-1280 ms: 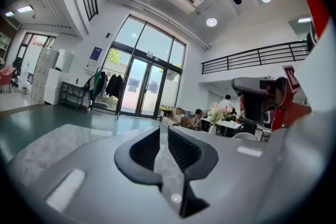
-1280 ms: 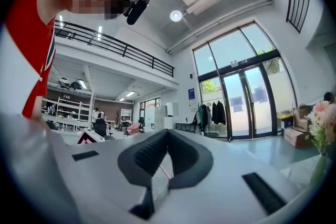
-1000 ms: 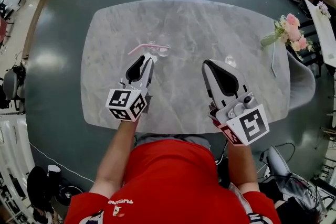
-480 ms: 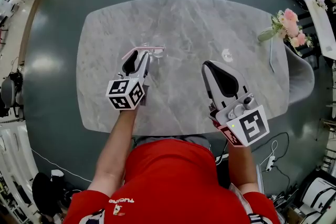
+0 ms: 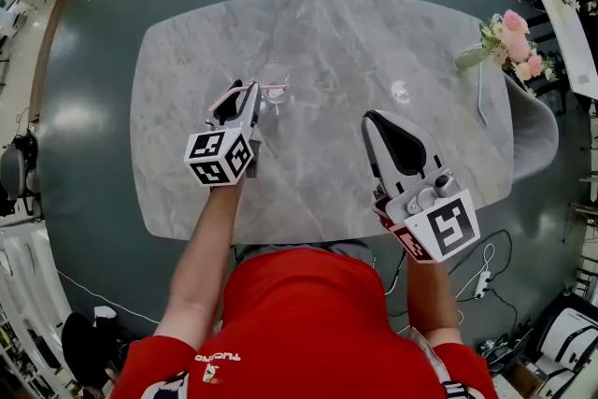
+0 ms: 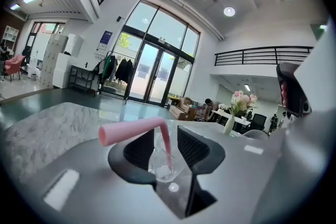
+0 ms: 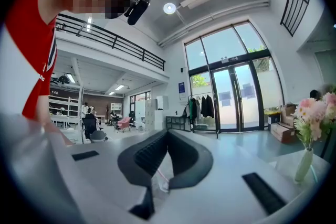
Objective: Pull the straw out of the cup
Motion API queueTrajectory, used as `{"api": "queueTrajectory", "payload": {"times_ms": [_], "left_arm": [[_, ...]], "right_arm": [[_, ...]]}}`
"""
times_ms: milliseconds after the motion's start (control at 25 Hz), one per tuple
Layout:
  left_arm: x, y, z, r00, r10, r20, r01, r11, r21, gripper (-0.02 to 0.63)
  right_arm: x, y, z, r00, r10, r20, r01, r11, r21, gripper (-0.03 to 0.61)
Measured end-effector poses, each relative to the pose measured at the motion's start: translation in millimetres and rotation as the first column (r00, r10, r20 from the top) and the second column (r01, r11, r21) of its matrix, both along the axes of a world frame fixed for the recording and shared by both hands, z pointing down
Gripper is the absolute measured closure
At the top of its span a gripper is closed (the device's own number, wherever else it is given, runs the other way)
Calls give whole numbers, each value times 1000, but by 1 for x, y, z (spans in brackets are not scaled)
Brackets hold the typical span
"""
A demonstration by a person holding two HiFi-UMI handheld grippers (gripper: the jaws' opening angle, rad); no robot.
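A small clear glass cup (image 5: 277, 90) stands on the grey marble table (image 5: 374, 33) with a pink bent straw (image 5: 245, 91) in it. The straw's short top leans left. My left gripper (image 5: 246, 87) is at the cup with its jaws open. In the left gripper view the cup (image 6: 166, 163) shows in the gap between the jaws of the left gripper (image 6: 165, 136); the straw (image 6: 134, 130) crosses above the left jaw, and no pad presses on either. My right gripper (image 5: 373, 117) hovers apart on the right, shut and holding nothing; its tips (image 7: 167, 135) meet.
A vase of pink flowers (image 5: 509, 42) stands at the table's far right edge, with a grey chair (image 5: 534, 137) beside it. A small clear object (image 5: 400, 92) lies on the marble beyond the right gripper. The floor around is dark green.
My left gripper has moved away from me, up to the cup, and its jaws have opened. The right gripper has stayed in place.
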State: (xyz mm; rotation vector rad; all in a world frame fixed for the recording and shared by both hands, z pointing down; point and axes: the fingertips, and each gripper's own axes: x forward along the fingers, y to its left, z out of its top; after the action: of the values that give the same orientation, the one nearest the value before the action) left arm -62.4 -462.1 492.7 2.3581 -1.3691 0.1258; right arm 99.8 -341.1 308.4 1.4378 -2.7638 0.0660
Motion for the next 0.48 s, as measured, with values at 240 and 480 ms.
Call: {"api": "queueTrajectory", "payload": {"times_ms": [240,480], "left_arm": [[3,0,1,1000,2,12,-2,1000,5,544],[4,4,-7,999,18,35,-20,999,36,577]], "right_arm": [[3,-3,3,1000,1,0,-1,1000,-6,578],[3,-4,4,1000,0,6,1,1000,-7,578]]}}
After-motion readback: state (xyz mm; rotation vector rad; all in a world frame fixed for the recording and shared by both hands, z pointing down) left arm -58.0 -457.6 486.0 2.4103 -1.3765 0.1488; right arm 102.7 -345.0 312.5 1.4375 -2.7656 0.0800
